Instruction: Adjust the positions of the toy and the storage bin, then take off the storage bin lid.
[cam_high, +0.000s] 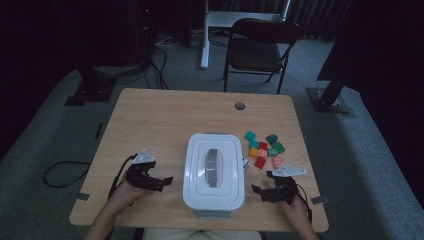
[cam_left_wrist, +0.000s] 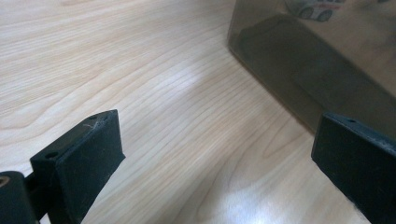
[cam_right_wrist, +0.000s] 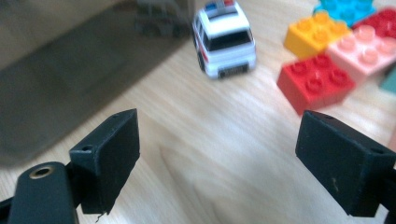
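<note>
Both sets of fingers are spread wide and nothing is held. The lidded box (cam_high: 214, 170) is flanked between the left gripper (cam_high: 161, 183) and right gripper (cam_high: 259, 191), seemingly so it can be gripped from both sides.

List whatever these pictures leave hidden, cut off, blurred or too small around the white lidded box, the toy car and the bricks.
- White lidded plastic box: contents hidden in the high view by its closed lid.
- White toy police car: front cut off by the right gripper view's top edge; in the high view the box hides most of it.
- Coloured toy bricks: too small to count in the high view, cut by the right gripper view's edge.
</note>
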